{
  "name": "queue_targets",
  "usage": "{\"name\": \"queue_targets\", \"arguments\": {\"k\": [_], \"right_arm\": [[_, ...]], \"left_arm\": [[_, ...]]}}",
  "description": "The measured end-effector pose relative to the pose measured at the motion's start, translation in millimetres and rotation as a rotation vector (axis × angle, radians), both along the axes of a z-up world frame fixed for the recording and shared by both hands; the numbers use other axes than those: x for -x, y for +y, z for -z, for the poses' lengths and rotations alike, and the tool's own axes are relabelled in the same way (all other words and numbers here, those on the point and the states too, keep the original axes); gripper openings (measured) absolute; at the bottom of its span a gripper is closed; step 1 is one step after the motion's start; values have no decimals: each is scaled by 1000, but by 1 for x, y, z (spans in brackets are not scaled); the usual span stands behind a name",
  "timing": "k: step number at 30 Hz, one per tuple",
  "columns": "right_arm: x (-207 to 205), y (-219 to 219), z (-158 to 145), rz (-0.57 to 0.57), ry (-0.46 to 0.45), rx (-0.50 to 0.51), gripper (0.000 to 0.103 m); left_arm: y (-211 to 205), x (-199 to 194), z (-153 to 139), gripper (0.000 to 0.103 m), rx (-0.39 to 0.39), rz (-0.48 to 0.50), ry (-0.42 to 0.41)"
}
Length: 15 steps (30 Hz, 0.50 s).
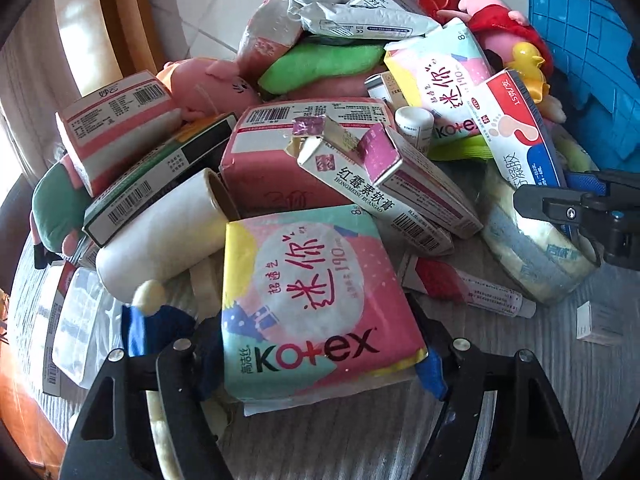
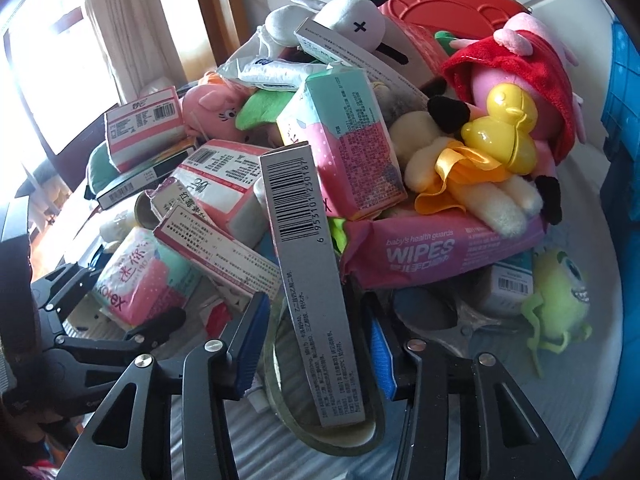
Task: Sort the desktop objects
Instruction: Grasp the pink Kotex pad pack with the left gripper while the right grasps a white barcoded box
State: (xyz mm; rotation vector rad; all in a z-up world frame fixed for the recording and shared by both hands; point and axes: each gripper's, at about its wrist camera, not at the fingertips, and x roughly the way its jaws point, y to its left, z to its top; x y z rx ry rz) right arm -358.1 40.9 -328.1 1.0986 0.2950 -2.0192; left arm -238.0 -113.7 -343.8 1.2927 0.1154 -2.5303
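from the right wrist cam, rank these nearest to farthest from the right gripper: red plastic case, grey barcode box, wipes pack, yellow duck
1. grey barcode box: standing between the right gripper fingers.
2. wipes pack: just beyond, to the right.
3. yellow duck: higher on the pile, right.
4. red plastic case: far back, top of the view.

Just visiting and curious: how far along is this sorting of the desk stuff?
Barely started. Nothing looks sorted: boxes, packs and plush toys lie in one heap. In hand: the left gripper grips a Kotex pack; the right gripper straddles a grey barcode box, grip unclear. Left: nearly the whole heap.
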Motion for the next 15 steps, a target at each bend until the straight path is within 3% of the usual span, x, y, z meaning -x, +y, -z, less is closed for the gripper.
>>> {"name": "queue_targets", "arguments": {"k": [4, 12, 14, 15], "right_arm": [[4, 2, 0, 34, -14, 20, 53], [0, 12, -10, 59, -6, 31, 51], [1, 6, -7, 54, -8, -2, 27], [-1, 3, -7, 51, 10, -21, 27]], "left_arm": [[-4, -2, 2, 75, -4, 4, -5], [-8, -7, 5, 75, -13, 25, 3], [-3, -8, 5, 75, -13, 30, 3], [-2, -7, 5, 75, -10, 34, 2]]}}
